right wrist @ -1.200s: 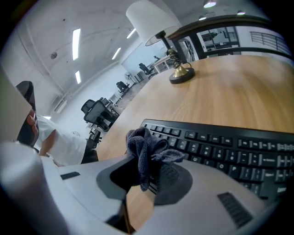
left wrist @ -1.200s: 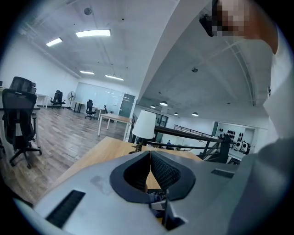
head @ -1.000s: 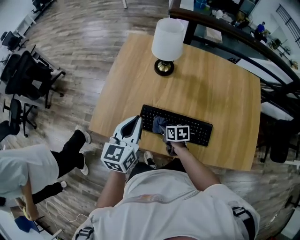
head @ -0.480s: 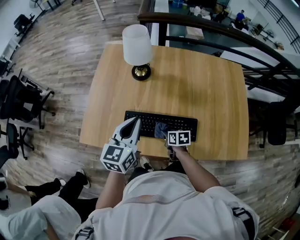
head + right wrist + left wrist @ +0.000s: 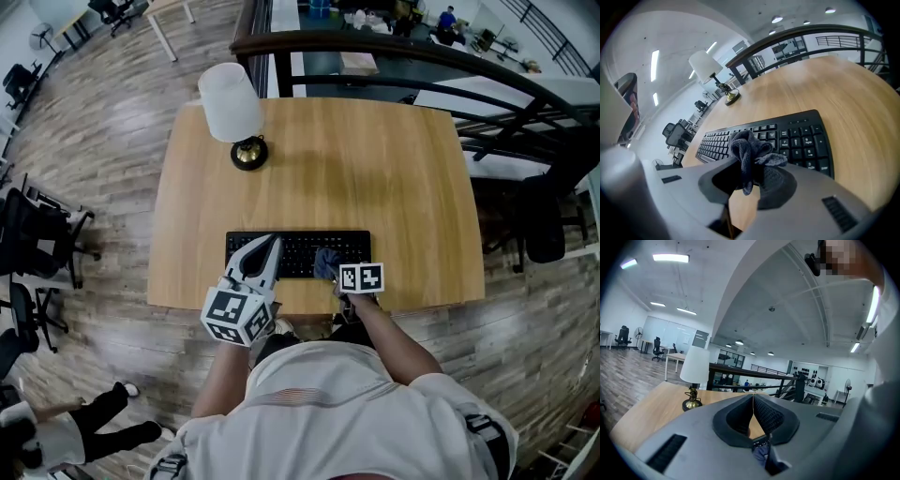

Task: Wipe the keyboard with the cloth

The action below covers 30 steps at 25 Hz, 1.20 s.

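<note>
Right gripper (image 5: 753,165) clamps the grey cloth (image 5: 746,147) over the black keyboard (image 5: 799,138); left gripper (image 5: 753,397) jaws pressed together, empty.

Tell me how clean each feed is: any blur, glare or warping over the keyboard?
Head view: sharp, evenly lit, keyboard clear, table edges bowed by the lens. Right gripper view: strong fisheye, dark corners, cloth and keyboard sharp. Left gripper view: fisheye, bright ceiling lights, a mosaic patch top right, the shut left tool hiding nearly all of the keyboard.
</note>
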Motion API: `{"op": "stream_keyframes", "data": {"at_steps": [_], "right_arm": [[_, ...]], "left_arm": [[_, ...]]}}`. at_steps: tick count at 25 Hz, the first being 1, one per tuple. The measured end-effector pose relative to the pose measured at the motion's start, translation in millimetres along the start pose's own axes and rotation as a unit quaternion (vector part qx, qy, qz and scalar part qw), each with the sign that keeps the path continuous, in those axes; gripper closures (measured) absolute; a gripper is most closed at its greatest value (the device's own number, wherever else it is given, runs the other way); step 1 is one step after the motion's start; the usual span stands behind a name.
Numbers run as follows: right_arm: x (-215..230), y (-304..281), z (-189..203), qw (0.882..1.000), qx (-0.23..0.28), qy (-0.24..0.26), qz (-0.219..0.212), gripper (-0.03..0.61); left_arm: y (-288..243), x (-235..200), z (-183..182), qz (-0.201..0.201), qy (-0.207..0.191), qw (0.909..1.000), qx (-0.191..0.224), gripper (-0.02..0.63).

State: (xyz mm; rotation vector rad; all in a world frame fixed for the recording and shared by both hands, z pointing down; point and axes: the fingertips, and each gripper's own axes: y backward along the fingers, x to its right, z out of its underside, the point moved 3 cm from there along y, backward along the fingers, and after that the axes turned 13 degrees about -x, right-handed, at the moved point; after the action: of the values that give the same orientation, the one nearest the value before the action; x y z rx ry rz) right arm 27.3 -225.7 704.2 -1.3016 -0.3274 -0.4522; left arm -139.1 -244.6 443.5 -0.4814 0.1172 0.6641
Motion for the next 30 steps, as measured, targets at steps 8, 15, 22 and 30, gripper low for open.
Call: {"op": "stream_keyframes", "data": {"at_steps": [8, 15, 22, 30], "right_arm": [[31, 20, 15, 0.999, 0.019, -0.022, 0.020, 0.440], [58, 38, 25, 0.998, 0.032, -0.050, 0.032, 0.442], [89, 61, 33, 0.993, 0.060, -0.086, 0.050, 0.442], [122, 81, 52, 0.986, 0.075, -0.119, 0.084, 0.443]], "left_arm": [[-17, 29, -3, 0.034, -0.018, 0.9992, -0.003, 0.598], [-29, 47, -3, 0.056, -0.028, 0.9980, -0.010, 0.598], [-40, 61, -4, 0.077, -0.038, 0.9961, -0.018, 0.598], [-50, 78, -8, 0.100, -0.050, 0.9935, -0.019, 0.598]]}}
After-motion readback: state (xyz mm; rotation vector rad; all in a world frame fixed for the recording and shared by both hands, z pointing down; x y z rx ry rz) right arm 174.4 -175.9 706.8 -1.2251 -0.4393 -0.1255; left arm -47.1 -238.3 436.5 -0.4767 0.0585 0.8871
